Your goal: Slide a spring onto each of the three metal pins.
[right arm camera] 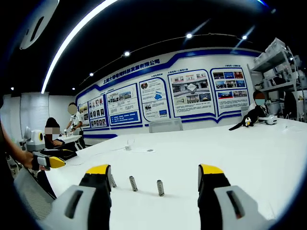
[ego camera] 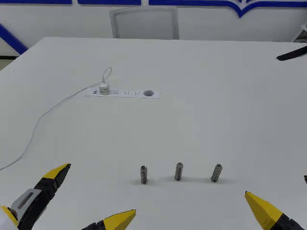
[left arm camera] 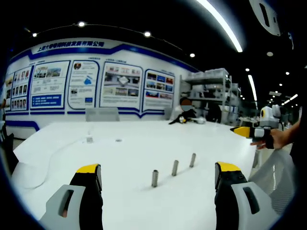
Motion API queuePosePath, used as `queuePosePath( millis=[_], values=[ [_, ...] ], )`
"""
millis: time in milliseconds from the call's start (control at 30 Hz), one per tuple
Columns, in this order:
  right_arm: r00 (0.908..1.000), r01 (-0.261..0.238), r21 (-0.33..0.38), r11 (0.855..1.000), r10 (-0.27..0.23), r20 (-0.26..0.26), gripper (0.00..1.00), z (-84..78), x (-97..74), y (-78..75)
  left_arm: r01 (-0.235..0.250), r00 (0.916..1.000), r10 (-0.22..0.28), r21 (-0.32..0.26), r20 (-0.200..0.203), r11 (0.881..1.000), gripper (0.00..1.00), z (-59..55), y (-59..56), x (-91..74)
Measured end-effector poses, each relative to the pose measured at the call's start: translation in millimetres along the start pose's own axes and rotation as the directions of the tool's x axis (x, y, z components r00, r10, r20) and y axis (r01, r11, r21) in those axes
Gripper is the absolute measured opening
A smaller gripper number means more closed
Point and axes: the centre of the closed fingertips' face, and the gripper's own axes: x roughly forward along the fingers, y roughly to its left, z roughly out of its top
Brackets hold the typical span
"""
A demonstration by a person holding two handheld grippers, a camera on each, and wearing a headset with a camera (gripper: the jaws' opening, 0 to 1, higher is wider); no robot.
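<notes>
- Black, yellow-tipped left gripper (ego camera: 100, 189) is hovering low over the white workbench top (ego camera: 216, 110). Its jaws are spread wide and carrying nothing, short of the pins.
- Left pin (ego camera: 144, 175), a thin upright metal post, is standing on the bench with a silvery wire coil spring (ego camera: 144, 179) already wrapping it.
- Middle pin (ego camera: 179, 171) is wearing a coil too, which is showing clearest in the right gripper view.
- Right pin (ego camera: 217, 173) is looking the same. All three are standing in a row, near each other and apart from both grippers.
- The coils are too small here to tell whether each is sitting fully down at the base; probably yes.
- Black, yellow-tipped right gripper (right arm camera: 154, 168) is also gaping and unloaded, facing the row.
- Judgement: loading is looking finished, so the step in hand is checking and clearing off.
- Doing it well means keeping both sets of jaws parted and off the row, not sweeping across it, since the slim pins are likely tipping easily.
- If a coil is riding high, come straight down on its top with one jaw tip, gently, along the pin's axis, rather than pinching from the side.
</notes>
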Motion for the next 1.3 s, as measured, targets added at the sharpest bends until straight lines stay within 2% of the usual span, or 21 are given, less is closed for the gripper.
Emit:
queuePosePath(
  millis=[100, 267, 467, 733, 967, 1200, 1300],
  values=[
    [0.9997, -0.004, 0.014, 1.000, 0.005, -0.023, 0.74, -5.6, 1.2, 0.6, -0.030, 0.9995, 0.030, 0.004, -0.004, 1.000, 1.00, -0.4, 6.3, -1.4],
    [0.9991, 0.002, 0.010, 1.000, -0.001, -0.042, 0.74, -9.2, 1.1, 0.7, -0.070, 0.9974, 0.070, -0.001, 0.020, 0.998, 1.00, 5.1, 14.2, -4.9],
    [0.9989, 0.003, -0.007, 1.000, -0.004, -0.048, 0.74, -9.6, 0.9, 3.0, -0.061, 0.9977, 0.061, -0.002, 0.030, 0.998, 1.00, 7.3, 13.1, -5.3],
    [0.9980, 0.024, -0.033, 0.999, -0.026, -0.058, 0.72, -10.3, -0.9, -0.7, -0.044, 0.9985, 0.045, -0.041, 0.032, 0.998, 0.98, 6.5, 11.2, -4.6],
    [0.9968, 0.040, -0.025, 0.999, -0.041, -0.069, 0.71, -12.5, -1.5, -4.4, -0.070, 0.9955, 0.073, -0.054, 0.061, 0.996, 0.98, 12.0, 18.1, -8.1],
    [0.9956, 0.042, -0.041, 0.998, -0.045, -0.082, 0.71, -14.5, -1.2, -4.0, -0.047, 0.9965, 0.048, -0.016, 0.068, 0.999, 0.98, 15.0, 11.1, -6.6],
    [0.9953, 0.040, -0.036, 0.999, -0.043, -0.087, 0.71, -15.8, -0.8, -3.8, -0.039, 0.9968, 0.040, -0.021, 0.070, 0.999, 0.98, 15.2, 9.8, -5.9]
  ],
)
